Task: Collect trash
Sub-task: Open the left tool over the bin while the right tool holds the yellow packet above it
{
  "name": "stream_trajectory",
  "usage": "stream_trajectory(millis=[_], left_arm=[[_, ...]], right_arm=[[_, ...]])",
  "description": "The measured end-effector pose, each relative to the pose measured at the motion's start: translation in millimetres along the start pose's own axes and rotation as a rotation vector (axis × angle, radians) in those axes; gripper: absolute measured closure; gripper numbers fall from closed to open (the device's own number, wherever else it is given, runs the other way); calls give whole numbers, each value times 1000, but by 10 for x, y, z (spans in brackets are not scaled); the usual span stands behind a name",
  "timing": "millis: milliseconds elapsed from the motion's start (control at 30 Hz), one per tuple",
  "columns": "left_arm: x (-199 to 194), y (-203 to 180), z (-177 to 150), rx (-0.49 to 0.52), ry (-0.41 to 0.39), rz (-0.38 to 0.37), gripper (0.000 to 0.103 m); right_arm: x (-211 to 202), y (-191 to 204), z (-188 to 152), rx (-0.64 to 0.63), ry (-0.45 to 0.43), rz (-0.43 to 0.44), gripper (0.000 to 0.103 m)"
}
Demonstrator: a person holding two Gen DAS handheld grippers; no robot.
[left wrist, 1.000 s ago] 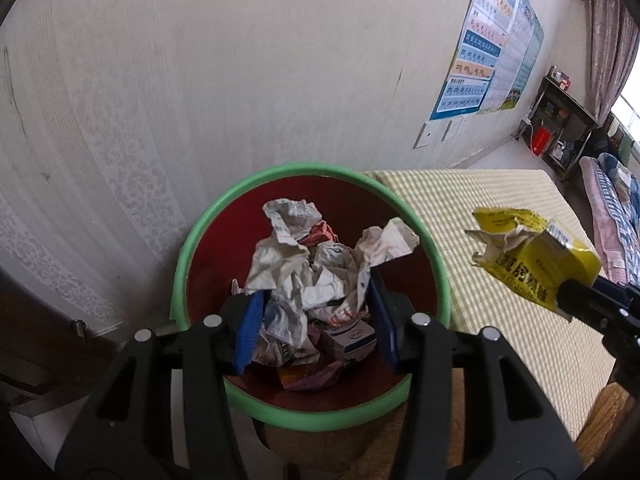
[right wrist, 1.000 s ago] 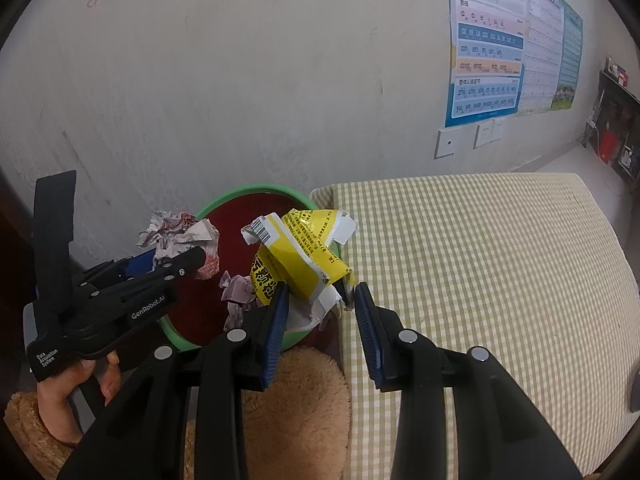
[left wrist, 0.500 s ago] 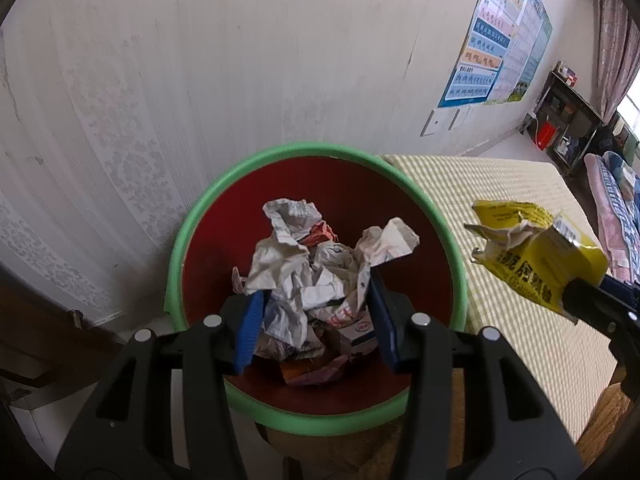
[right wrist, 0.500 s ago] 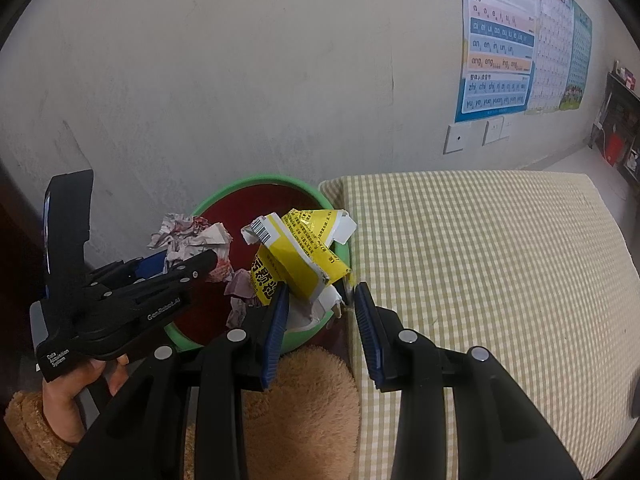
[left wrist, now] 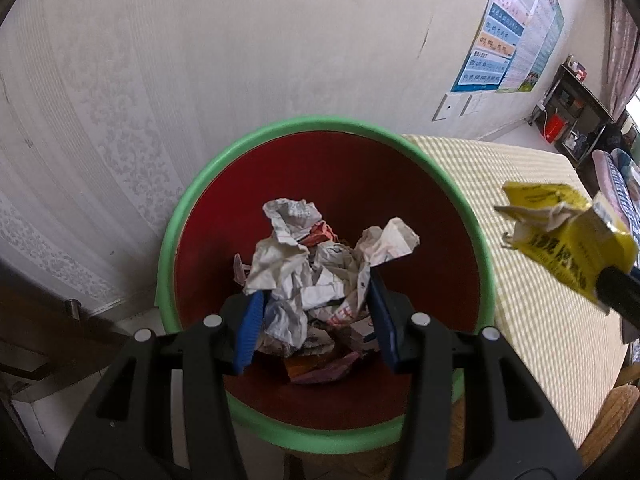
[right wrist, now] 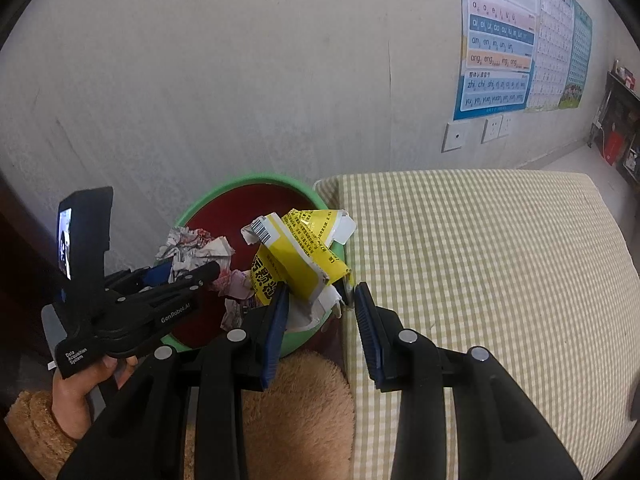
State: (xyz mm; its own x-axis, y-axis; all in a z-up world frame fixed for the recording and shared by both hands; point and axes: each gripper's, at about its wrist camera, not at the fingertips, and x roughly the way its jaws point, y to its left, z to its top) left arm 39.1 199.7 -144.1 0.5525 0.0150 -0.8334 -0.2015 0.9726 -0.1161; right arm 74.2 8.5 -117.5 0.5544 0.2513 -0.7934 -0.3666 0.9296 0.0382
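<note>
Left gripper is over the bin, pointing steeply down into it, fingers clamped on a wad of crumpled white paper. The wad sits between the blue pads, above the trash already inside the bin: more paper scraps, a small carton and something pink at the bottom. From the right wrist view, we see the same wad sticking out past the left gripper, held over the near-left part of the bin. A hand in a fuzzy tan sleeve holds that tool.

Right gripper has a torn yellow carton, barcode flap up, white inner liner hanging out. The carton is up against the left pad; there's a visible gap to the right pad, so we can't tell for certain that both pads are pressing on it. In the left wrist view the carton hangs clear in the air off the black fingertip, so it is being carried. It's over the bin's right rim, next to the bed edge.

The bin is red inside with a green rim, standing against the wall and just beside the bed with the green-checked cover. A tan fuzzy thing lies in front of the bin. Pinyin charts and wall sockets are on the wall above the bed.
</note>
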Motion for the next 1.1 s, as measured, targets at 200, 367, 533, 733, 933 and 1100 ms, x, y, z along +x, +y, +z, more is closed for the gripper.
stream_trajectory(millis=[200, 367, 533, 733, 933, 1100], left_arm=[[82, 23, -3, -10, 21, -4, 57], [152, 26, 12, -13, 37, -10, 57], [210, 21, 29, -10, 45, -5, 57], [279, 9, 33, -3, 55, -1, 57], [318, 10, 39, -4, 60, 5, 51], [300, 40, 44, -13, 49, 13, 40]], right_arm=[[19, 25, -10, -6, 2, 4, 69], [37, 28, 0, -4, 8, 4, 69], [37, 20, 8, -4, 7, 2, 69], [42, 15, 11, -7, 14, 2, 69], [76, 30, 34, -13, 16, 3, 69], [99, 55, 22, -16, 19, 9, 69]])
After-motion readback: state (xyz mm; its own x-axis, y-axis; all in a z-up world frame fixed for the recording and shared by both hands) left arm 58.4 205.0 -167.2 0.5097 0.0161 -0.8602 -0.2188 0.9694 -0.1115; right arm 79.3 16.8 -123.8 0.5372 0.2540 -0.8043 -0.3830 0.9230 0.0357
